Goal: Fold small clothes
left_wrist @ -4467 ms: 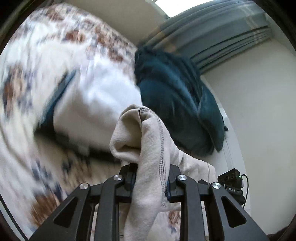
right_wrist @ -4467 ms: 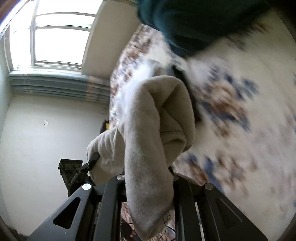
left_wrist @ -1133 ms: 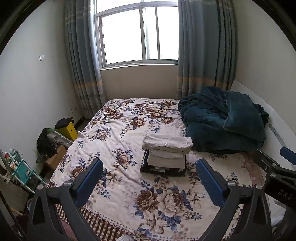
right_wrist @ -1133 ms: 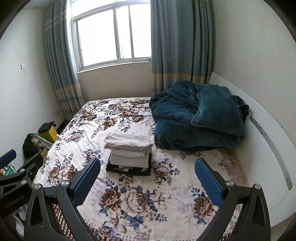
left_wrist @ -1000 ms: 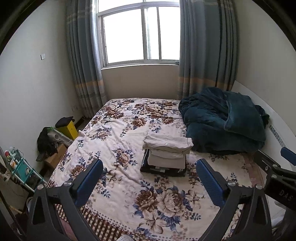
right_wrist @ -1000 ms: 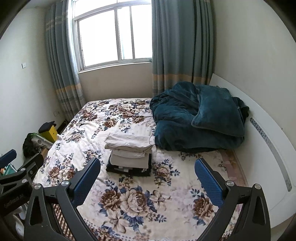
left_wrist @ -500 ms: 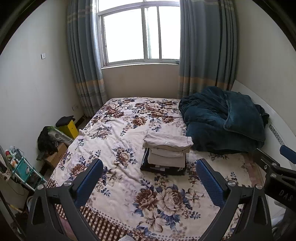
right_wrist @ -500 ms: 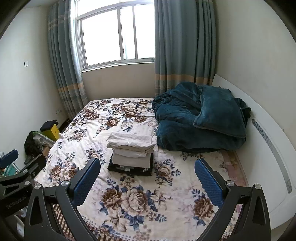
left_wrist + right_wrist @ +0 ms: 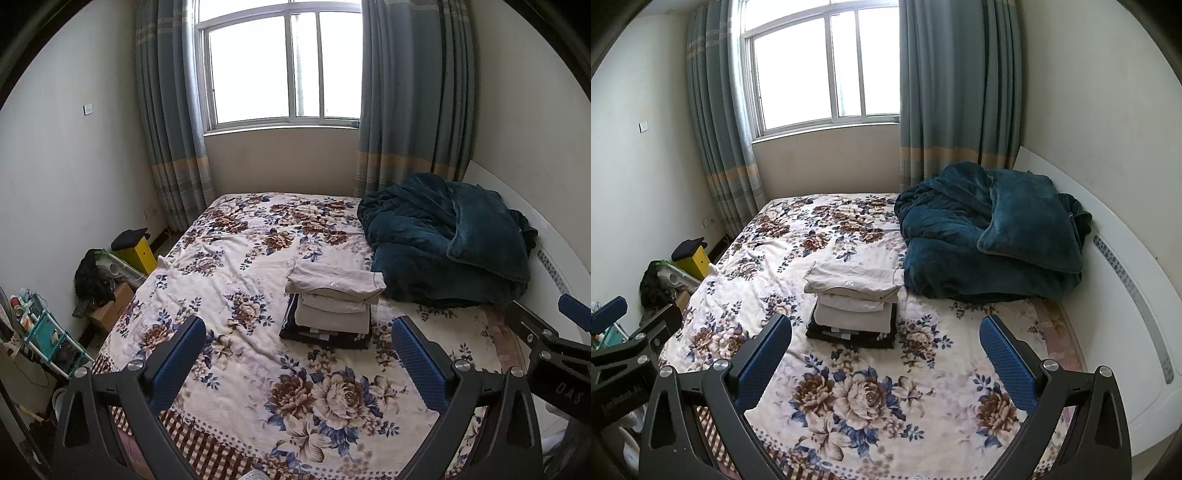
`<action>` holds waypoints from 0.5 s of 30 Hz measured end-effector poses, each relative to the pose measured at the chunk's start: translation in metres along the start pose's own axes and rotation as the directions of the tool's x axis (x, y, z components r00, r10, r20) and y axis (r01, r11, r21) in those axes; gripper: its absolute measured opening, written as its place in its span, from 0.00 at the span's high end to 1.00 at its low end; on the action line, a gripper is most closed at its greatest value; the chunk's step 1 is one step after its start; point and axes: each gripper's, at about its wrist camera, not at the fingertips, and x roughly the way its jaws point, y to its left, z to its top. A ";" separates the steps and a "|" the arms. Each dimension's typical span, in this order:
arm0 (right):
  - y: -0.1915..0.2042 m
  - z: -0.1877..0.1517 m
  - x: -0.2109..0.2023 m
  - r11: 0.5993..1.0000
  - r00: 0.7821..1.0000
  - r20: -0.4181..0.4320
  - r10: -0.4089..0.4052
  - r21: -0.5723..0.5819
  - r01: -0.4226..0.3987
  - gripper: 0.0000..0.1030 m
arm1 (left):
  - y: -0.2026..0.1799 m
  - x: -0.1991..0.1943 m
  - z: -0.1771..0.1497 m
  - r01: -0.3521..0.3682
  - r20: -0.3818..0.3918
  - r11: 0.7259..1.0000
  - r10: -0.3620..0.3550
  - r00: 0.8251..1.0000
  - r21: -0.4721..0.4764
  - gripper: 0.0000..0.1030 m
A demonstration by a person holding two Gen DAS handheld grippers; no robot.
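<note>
- The stack (image 9: pixel 330 308) (image 9: pixel 853 304) of folded clothes lies on the bed (image 9: pixel 229 295) (image 9: pixel 768 280), just beside the near edge of the blanket (image 9: pixel 443 240) (image 9: pixel 990 236) heap.
- Landmark: the stack. Its top piece is beige, lying flat, with its long axis running across the bed, one end toward the blanket and the other toward the bed's open side.
- Under it sit more beige folds, then a dark garment at the bottom whose edge sticks out on the near side.
- The top piece overhangs the layers below at both ends.
- The left gripper (image 9: pixel 295 362) is held level, well short of the stack and above the bed's near end. Its blue-padded fingers (image 9: pixel 177 358) are spread wide and hold nothing.
- The right gripper (image 9: pixel 886 360) is in a like pose, also well short of the stack. Its fingers (image 9: pixel 764 356) are spread wide and empty.
- Each gripper shows at the edge of the other's view, side by side and apart.
- On the side of the stack away from the blanket, the flowered cover is bare out to the bed's edge.
- Between the stack and the grippers the cover is also bare.
- Beyond the stack the bed runs bare to the wall under the window (image 9: pixel 280 62) (image 9: pixel 823 62).
</note>
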 end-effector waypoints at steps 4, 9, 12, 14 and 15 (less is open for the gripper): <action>0.000 0.000 0.000 1.000 1.000 -0.001 0.002 0.000 -0.002 0.00 | 0.000 -0.002 -0.001 -0.004 0.005 1.000 0.004 1.000 -0.001 0.00; 0.001 -0.002 0.000 1.000 1.000 -0.001 0.001 0.002 -0.001 0.00 | -0.001 -0.004 0.000 -0.008 0.008 1.000 0.008 1.000 0.001 0.00; 0.001 -0.003 0.000 1.000 1.000 -0.001 0.002 0.005 -0.002 0.00 | -0.001 -0.004 0.000 -0.007 0.008 1.000 0.007 1.000 0.000 0.00; 0.001 -0.004 0.000 1.000 1.000 -0.004 0.003 0.007 -0.003 0.00 | -0.001 -0.004 0.000 -0.007 0.006 1.000 0.007 1.000 0.000 0.00; 0.001 -0.004 0.000 1.000 1.000 -0.005 0.003 0.010 -0.002 0.00 | -0.001 -0.004 0.000 -0.007 0.005 1.000 0.007 1.000 0.000 0.00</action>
